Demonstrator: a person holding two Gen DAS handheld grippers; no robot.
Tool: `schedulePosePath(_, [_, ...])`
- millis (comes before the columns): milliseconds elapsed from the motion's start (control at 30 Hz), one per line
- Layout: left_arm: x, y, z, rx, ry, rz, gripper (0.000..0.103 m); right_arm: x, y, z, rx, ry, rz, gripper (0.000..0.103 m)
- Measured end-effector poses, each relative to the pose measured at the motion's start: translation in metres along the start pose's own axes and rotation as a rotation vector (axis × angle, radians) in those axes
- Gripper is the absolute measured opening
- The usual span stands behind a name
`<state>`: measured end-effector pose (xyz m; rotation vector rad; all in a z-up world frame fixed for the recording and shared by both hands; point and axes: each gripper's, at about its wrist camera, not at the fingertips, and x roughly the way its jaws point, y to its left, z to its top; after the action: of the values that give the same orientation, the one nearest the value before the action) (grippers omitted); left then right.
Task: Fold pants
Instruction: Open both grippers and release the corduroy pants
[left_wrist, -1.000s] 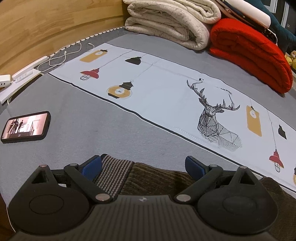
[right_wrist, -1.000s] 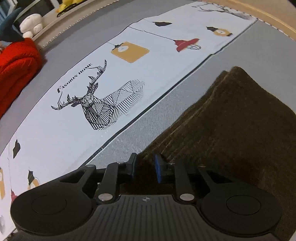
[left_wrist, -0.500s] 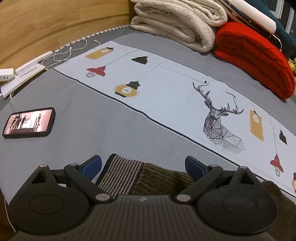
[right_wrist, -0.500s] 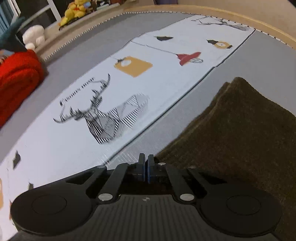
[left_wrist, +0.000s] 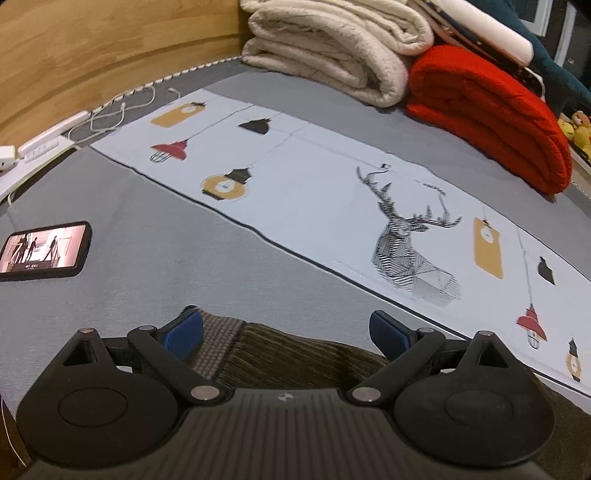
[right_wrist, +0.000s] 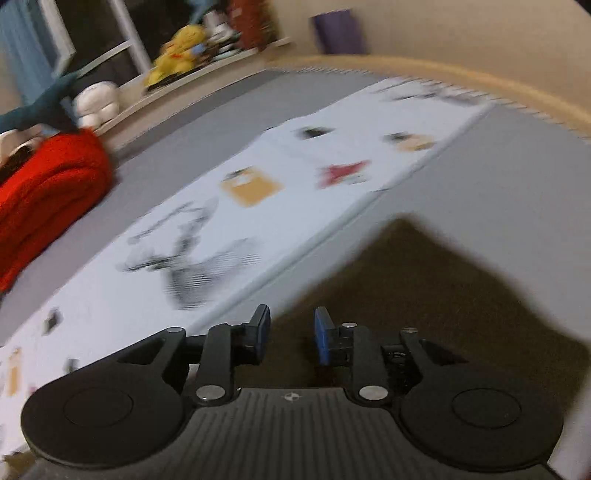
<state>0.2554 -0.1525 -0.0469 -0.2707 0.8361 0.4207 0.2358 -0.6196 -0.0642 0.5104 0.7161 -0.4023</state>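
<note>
Dark brown corduroy pants (left_wrist: 295, 354) with a striped waistband lining (left_wrist: 218, 343) lie on the grey bed. My left gripper (left_wrist: 284, 332) hangs open and wide just above that waistband end, and its blue pads touch nothing. In the right wrist view the pants (right_wrist: 443, 295) lie folded as a dark slab with one corner pointing away. My right gripper (right_wrist: 291, 332) hovers over their near edge. Its jaws are opening, a small gap shows between the blue pads, and no cloth is pinched there. This view is blurred by motion.
A phone (left_wrist: 40, 251) with a lit screen lies on the bed at left. A pale printed cloth (left_wrist: 332, 192) with a deer and lamps runs across the bed. A folded cream blanket (left_wrist: 332, 48) and a red quilt (left_wrist: 491, 110) are stacked behind it. Wooden bed frame (left_wrist: 92, 48) at left.
My right gripper shut over the pants' edge, then parted again while swinging up and sideways, so more of the room shows. The left gripper stayed open in place.
</note>
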Motion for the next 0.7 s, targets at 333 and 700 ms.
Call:
schedulePosePath(333, [-0.049, -0.04, -0.051, 0.13, -0.015, -0.107, 0.103, -0.065, -0.169, -0.062, 0.362, -0.053, -0.045, 0.034])
schedulePosePath(700, [-0.074, -0.042, -0.108, 0.209, 0.065, -0.098, 0.103, -0.056, -0.179, -0.07, 0.497, -0.031, 0.105, 0.046])
